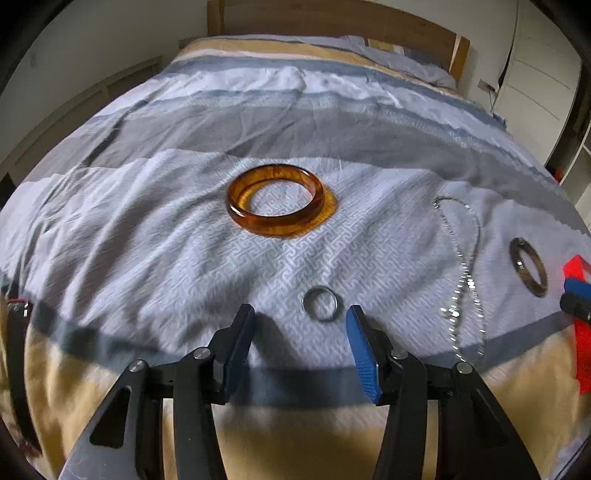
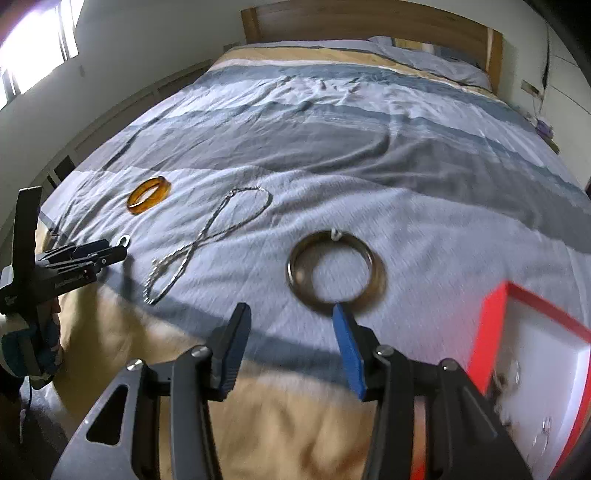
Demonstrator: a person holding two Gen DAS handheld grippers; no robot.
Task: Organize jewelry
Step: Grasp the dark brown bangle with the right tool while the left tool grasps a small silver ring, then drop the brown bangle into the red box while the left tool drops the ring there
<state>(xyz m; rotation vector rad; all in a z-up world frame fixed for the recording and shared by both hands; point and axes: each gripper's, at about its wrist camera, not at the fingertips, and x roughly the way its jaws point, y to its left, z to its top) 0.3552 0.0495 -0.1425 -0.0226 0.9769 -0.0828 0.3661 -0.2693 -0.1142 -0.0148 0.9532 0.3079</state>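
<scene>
On the bedspread lie an amber bangle [image 1: 275, 226] [image 2: 147, 206], a small silver ring [image 1: 305, 301] [image 2: 125, 240], a silver chain necklace [image 1: 463, 266] [image 2: 201, 238] and a dark grey-brown bangle [image 1: 516, 256] [image 2: 375, 266]. My left gripper [image 1: 299, 314] [image 2: 110, 251] is open and holds nothing. The small ring lies just beyond its right fingertip. My right gripper [image 2: 290, 310] [image 1: 576, 299] is also open and holds nothing. Its right fingertip overlaps the near rim of the dark bangle. A red box [image 2: 487, 332] [image 1: 576, 266] with a white inside stands to its right.
The striped blue, grey and tan bedspread [image 1: 166, 240] is wrinkled and covers the whole bed up to a wooden headboard [image 1: 332, 18]. A person's gloved hand [image 2: 33, 339] holds the left gripper at the bed's near left edge. Something small and shiny lies inside the red box.
</scene>
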